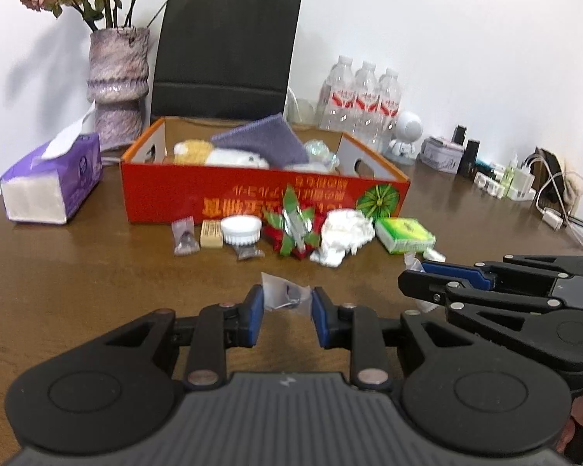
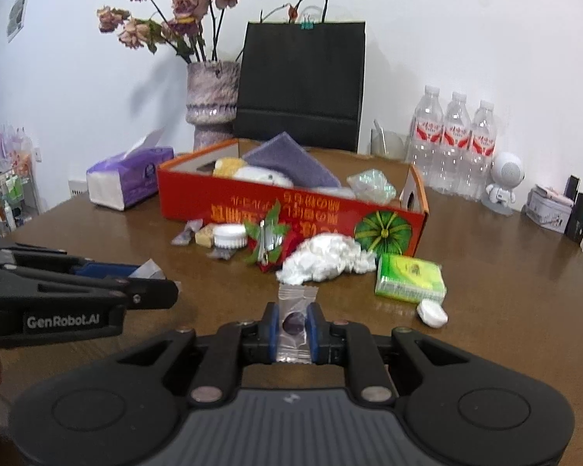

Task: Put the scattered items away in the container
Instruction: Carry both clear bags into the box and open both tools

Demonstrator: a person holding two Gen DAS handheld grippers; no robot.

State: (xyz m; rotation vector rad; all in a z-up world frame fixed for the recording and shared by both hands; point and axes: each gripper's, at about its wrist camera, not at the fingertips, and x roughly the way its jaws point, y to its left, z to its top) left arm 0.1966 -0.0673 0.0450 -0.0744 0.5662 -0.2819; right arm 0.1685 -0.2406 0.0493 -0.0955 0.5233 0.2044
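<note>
My left gripper (image 1: 284, 301) is shut on a clear candy wrapper (image 1: 281, 291), held just above the brown table. My right gripper (image 2: 293, 324) is shut on a clear wrapped candy with a dark sweet (image 2: 292, 324), also off the table. Each gripper shows from the side in the other's view, the right gripper (image 1: 416, 275) at right, the left gripper (image 2: 151, 283) at left. Behind stands the red cardboard box (image 1: 252, 190), also the red box (image 2: 291, 209), holding a purple cloth (image 1: 264, 139) and soft white items. Scattered before it lie small candies (image 1: 183, 235), a white lid (image 1: 240, 229), a red-green bow (image 1: 291, 233), crumpled white tissue (image 2: 324, 258) and a green tissue pack (image 2: 410, 277).
A purple tissue box (image 1: 52, 180) and a vase of dried flowers (image 1: 118, 85) stand at left. A black paper bag (image 1: 225, 52) is behind the box, water bottles (image 1: 363, 97) and a white robot figure (image 1: 406, 136) at right. A small white cap (image 2: 431, 313) lies near the green pack.
</note>
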